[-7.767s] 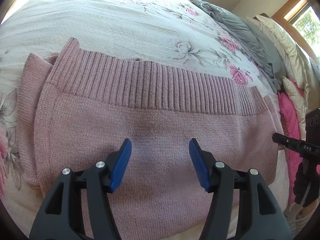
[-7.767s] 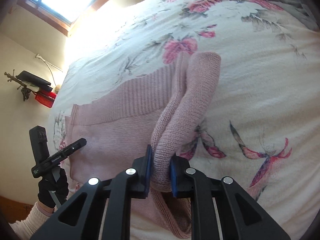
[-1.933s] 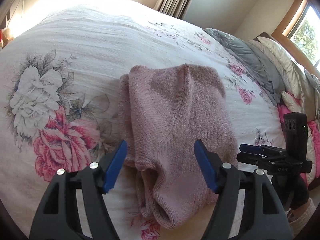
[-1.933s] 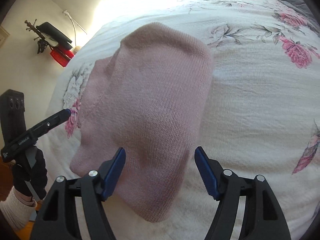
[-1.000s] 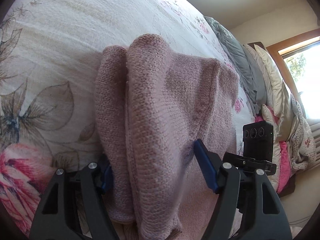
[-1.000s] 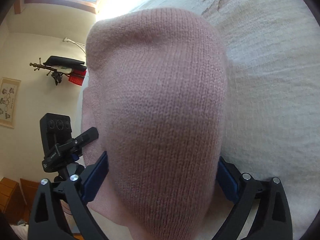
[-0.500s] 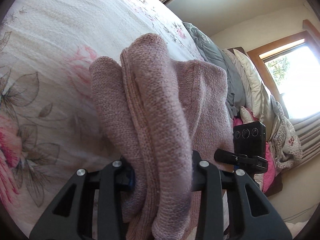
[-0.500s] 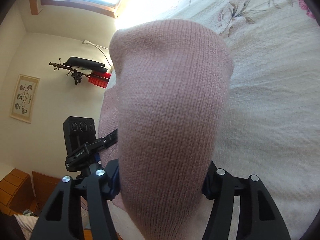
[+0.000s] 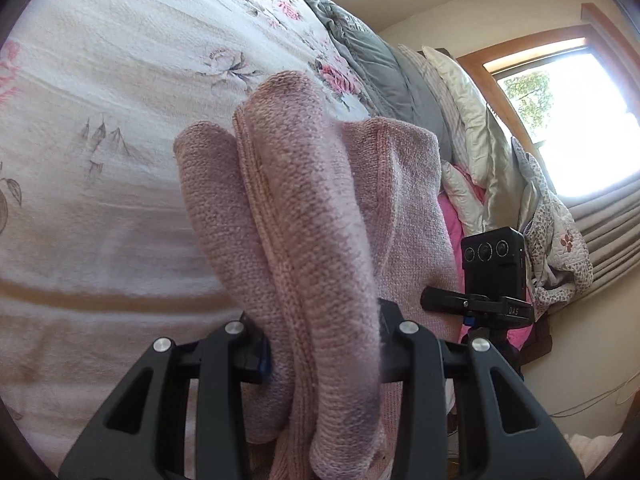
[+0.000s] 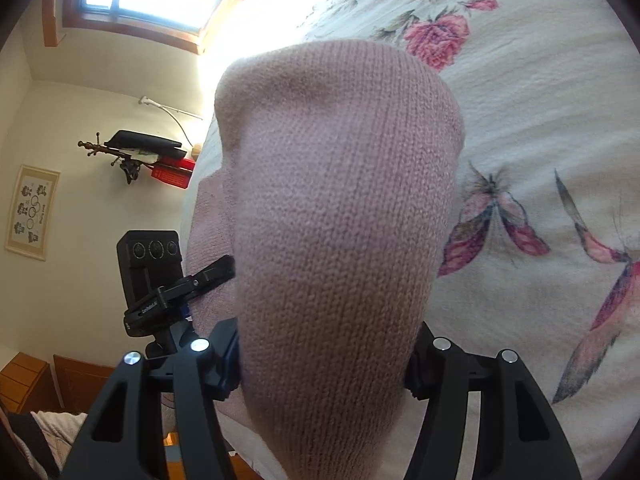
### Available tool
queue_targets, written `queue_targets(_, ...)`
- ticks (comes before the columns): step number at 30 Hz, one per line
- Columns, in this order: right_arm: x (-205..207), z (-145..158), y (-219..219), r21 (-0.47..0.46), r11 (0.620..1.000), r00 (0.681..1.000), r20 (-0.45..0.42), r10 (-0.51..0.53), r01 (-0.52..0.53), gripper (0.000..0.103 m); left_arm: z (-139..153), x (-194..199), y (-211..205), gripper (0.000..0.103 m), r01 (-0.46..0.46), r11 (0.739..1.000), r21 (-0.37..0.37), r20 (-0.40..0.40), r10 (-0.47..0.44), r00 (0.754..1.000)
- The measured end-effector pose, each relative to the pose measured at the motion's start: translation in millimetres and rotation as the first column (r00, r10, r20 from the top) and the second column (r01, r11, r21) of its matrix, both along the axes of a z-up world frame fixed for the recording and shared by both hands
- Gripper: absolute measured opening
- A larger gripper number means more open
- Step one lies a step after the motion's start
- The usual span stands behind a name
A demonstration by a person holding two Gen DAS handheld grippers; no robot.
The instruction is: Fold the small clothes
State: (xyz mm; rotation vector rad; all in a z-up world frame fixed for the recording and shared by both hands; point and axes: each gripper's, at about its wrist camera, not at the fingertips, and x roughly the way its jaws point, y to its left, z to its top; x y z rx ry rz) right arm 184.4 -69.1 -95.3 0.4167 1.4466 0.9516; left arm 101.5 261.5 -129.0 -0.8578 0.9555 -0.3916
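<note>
I had the left gripper [image 9: 322,354] pinched on the folded pink knit sweater [image 9: 304,216], its two black jaws pressed into the near end of the bundle so that the thick folds bulged out between them and reached away from the camera, over the bed; three rounded folds showed side by side in the left wrist view, the middle one carrying a raised seam down its length. My right gripper [image 10: 322,364] was likewise clamped on the same sweater [image 10: 340,200] from the other side, its jaws squeezing a broad smooth fold that filled the middle of the right wrist view. The sweater sat above the white floral bedspread [image 9: 120,80], whether lifted clear or touching it I could not tell. In the left wrist view the right gripper's black camera block showed just right of the sweater; in the right wrist view the left gripper's block showed just left of it. Far to the right in the left view lay a grey blanket [image 9: 376,60] and pale pillows [image 9: 460,92] under a bright window [image 9: 560,120], with a bright pink cloth [image 9: 454,220] beside the sweater
</note>
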Motion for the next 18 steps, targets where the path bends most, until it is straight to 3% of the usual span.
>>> queue_targets(5,9,-41,-2,-0.023,1.000,0.999,-0.034,0.006,-0.007,0.063,-34,3,-15,0.035,-0.027,0.998,0.059,-0.061,0.030,0.998)
queue_targets(10,13,-55,-2,-0.010,0.999,0.999,-0.024,0.042,-0.043,0.069,-56,0,-10,0.042,-0.071,0.995,0.069,-0.085,0.077,0.993)
queue_targets(15,5,-55,-8,-0.020,1.000,0.999,-0.047,0.022,-0.023,0.079,-44,-5,-11,0.047,-0.083,0.985,0.152,-0.095,0.098,0.991)
queue_targets(18,-12,-50,-29,-0.035,0.999,0.999,-0.035,0.005,-0.007,0.084,-25,-24,-12,0.046,-0.088,0.961,0.263,-0.083,0.114,0.990)
